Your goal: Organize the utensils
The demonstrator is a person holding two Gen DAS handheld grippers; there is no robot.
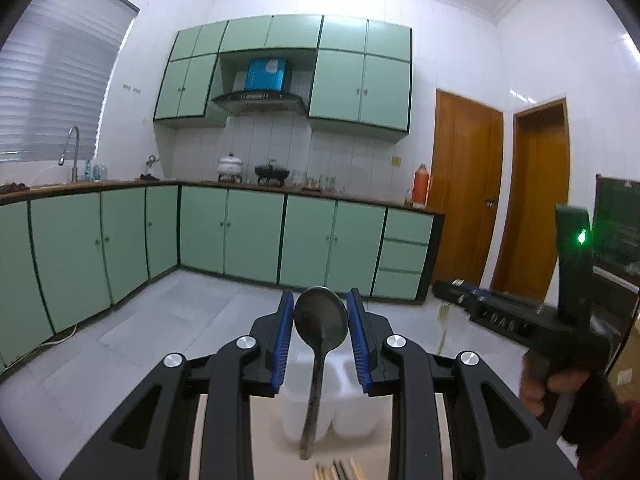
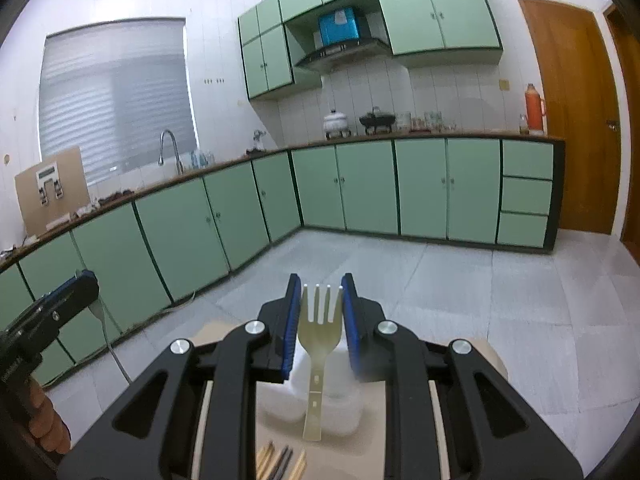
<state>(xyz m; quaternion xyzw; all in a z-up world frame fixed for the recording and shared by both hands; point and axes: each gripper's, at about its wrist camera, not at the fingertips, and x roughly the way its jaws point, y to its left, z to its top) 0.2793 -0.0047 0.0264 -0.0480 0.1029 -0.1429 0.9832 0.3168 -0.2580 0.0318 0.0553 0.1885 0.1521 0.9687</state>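
Note:
My left gripper [image 1: 320,300] is shut on a dark metal spoon [image 1: 319,332]; its bowl sits between the blue pads and its handle hangs down over a white compartmented utensil holder [image 1: 352,420]. My right gripper [image 2: 320,286] is shut on a cream plastic fork [image 2: 320,328], tines up, handle hanging over the same white holder [image 2: 340,412]. Each gripper shows in the other's view: the right one [image 1: 472,298] at right, the left one [image 2: 86,286] at left with the spoon [image 2: 98,312].
Chopstick ends [image 1: 338,470] lie on the light table [image 2: 236,332] in front of the holder, also in the right wrist view [image 2: 280,462]. Behind are green kitchen cabinets [image 1: 248,236], a tiled floor [image 2: 460,300] and wooden doors [image 1: 464,184].

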